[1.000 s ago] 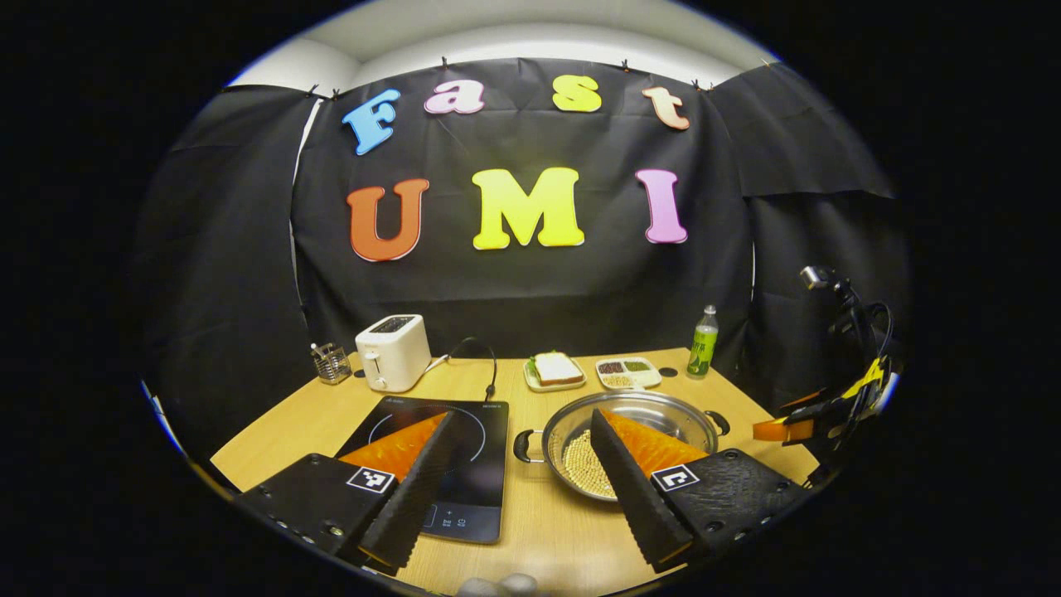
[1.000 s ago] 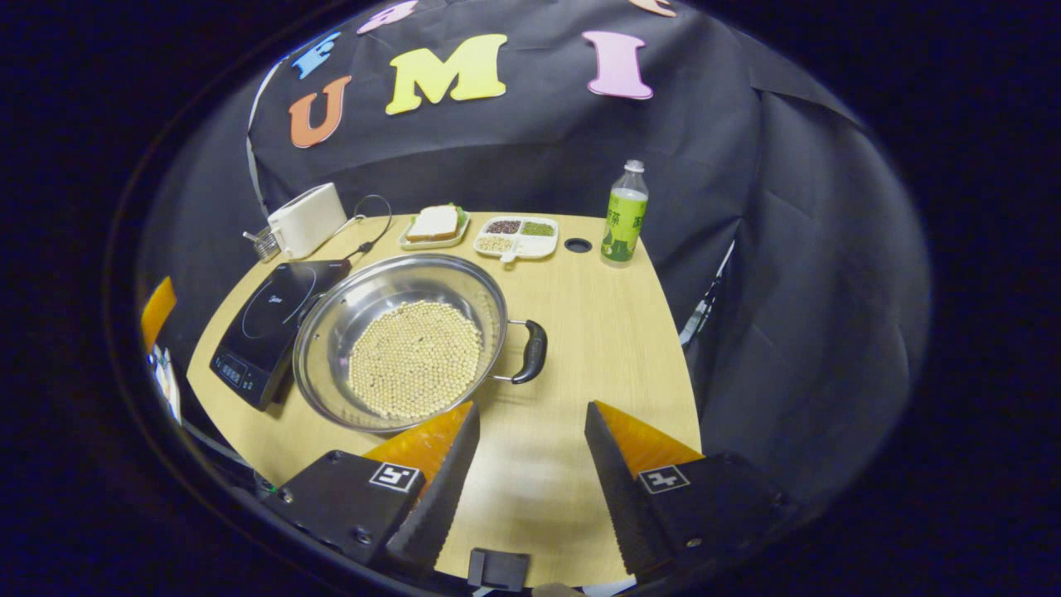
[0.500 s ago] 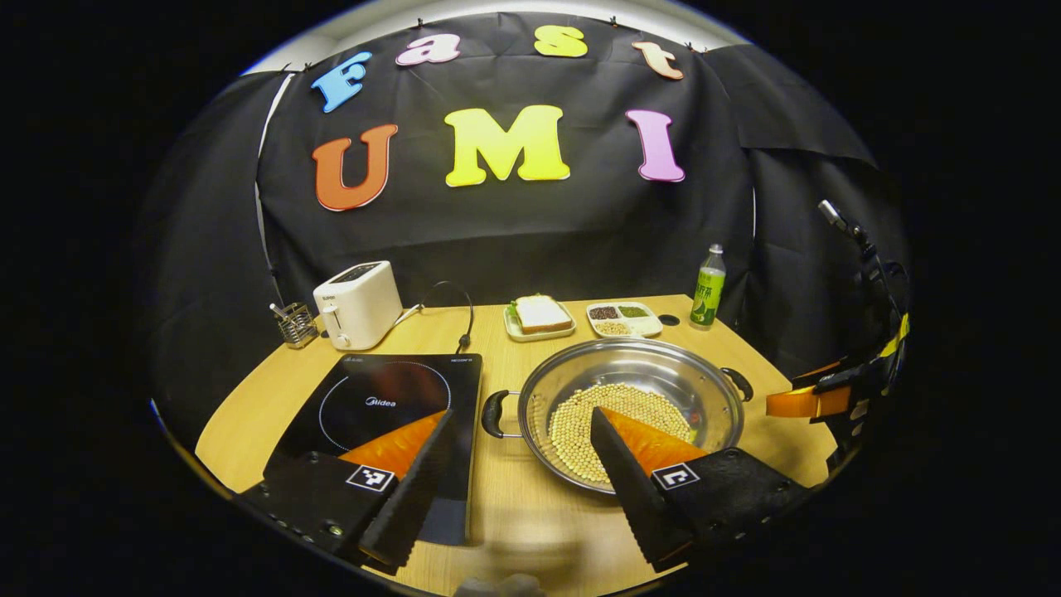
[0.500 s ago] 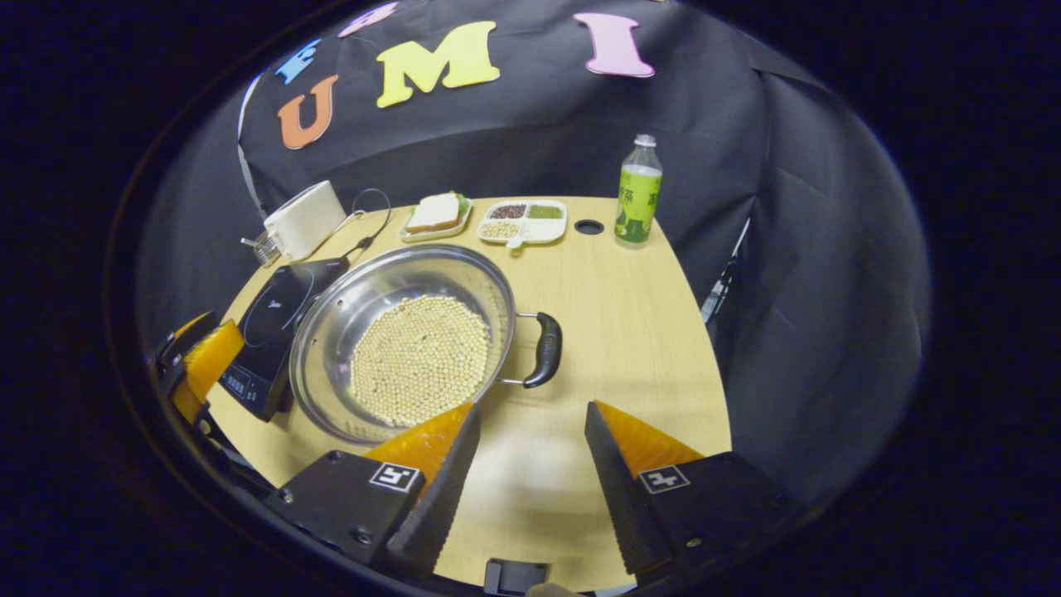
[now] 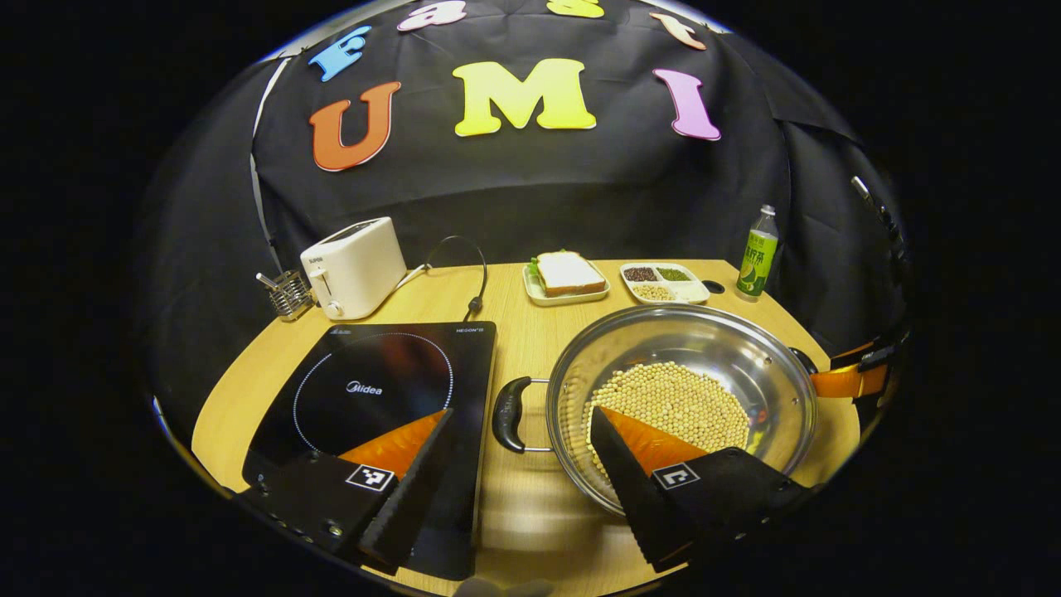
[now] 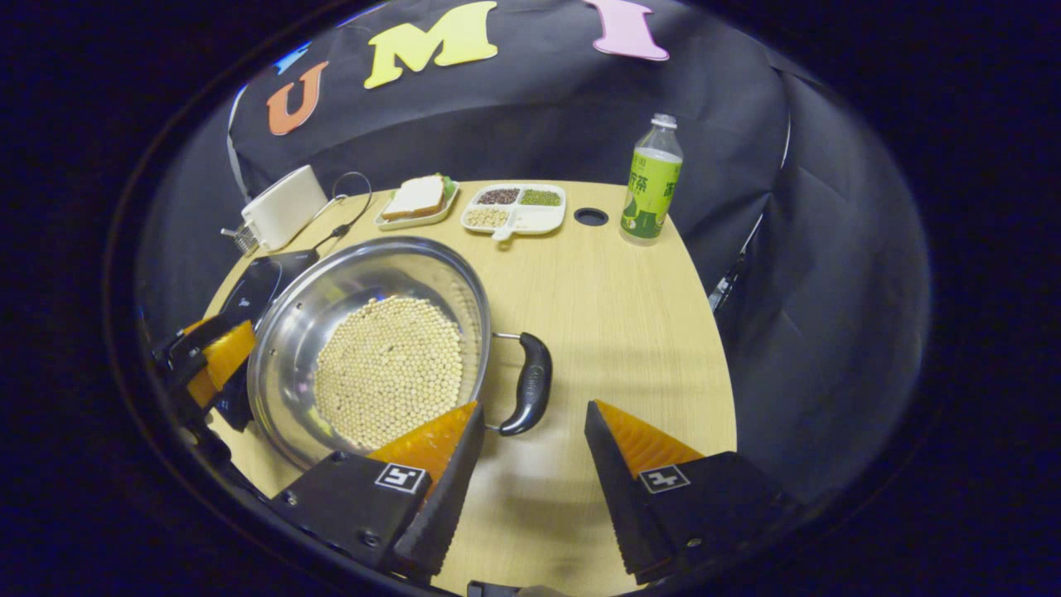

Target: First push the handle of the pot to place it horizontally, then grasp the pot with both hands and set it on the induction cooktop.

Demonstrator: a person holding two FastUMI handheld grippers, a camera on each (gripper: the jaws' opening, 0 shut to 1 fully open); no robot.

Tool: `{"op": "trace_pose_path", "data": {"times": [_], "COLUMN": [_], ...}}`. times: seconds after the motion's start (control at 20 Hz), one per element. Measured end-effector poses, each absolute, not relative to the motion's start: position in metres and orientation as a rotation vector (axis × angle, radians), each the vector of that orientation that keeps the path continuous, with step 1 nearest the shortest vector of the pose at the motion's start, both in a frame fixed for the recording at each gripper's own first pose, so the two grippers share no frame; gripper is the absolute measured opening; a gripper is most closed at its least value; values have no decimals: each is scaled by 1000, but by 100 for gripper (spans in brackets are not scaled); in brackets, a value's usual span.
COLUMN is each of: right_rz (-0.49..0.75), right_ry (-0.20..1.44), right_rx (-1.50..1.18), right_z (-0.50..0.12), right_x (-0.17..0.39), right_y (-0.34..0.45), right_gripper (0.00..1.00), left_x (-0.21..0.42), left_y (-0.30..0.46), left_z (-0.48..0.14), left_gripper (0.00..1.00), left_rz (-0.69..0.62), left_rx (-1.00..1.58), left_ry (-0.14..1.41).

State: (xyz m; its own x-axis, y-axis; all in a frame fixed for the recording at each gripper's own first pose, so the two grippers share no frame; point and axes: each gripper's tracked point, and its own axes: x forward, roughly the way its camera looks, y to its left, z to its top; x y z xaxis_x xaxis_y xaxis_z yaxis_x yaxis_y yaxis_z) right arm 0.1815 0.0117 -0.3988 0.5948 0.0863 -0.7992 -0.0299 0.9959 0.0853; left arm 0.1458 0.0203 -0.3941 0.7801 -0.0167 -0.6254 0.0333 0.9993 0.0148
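— Item?
— Round steel pot (image 5: pixel 681 398) of pale beans, black side handles, on wooden worktop (image 6: pixel 613 298), just right of black glass induction cooktop (image 5: pixel 373 390).
— Tongs?
— My left tongs (image 5: pixel 520 464) and right tongs (image 6: pixel 535 454): both apart, holding nothing, each near a pot handle.

A wide steel pot (image 5: pixel 681 398) sits on the wooden table, its bottom covered with pale beans — one black loop handle (image 5: pixel 507 414) faces the flat black induction cooktop (image 5: pixel 377 390) just beside it.
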Motion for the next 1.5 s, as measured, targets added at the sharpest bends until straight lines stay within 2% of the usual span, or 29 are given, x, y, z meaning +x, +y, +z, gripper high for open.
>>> {"op": "trace_pose_path", "data": {"times": [0.25,0.55,0.7,0.75,0.85,1.15,1.2,1.3,1.35,1.45,1.5], "right_rz": [88,79,80,86,131,147,145,161,167,159,158], "right_ry": [919,907,904,880,856,912,926,949,958,967,970], "right_rx": [-13,-69,5,28,56,50,46,48,55,58,55], "right_z": [-393,-396,-387,-382,-376,-400,-404,-408,-411,-414,-413], "right_x": [202,219,219,220,219,233,234,234,234,235,234], "right_y": [9,4,5,6,19,30,30,36,38,38,37], "right_gripper": [79,81,82,81,81,82,82,80,77,68,67], "left_x": [159,158,156,155,155,154,155,155,155,156,157], "left_y": [14,10,10,9,9,3,2,4,7,14,13], "left_z": [-422,-426,-430,-430,-428,-436,-438,-441,-442,-444,-443], "left_gripper": [97,97,97,100,97,97,100,98,84,81,75], "left_rz": [-25,-17,-5,-4,-4,-9,-4,8,19,41,43], "left_rx": [23,0,-11,-14,-15,-15,-15,-5,4,15,16], "left_ry": [744,758,777,776,769,794,802,807,812,819,819]}}
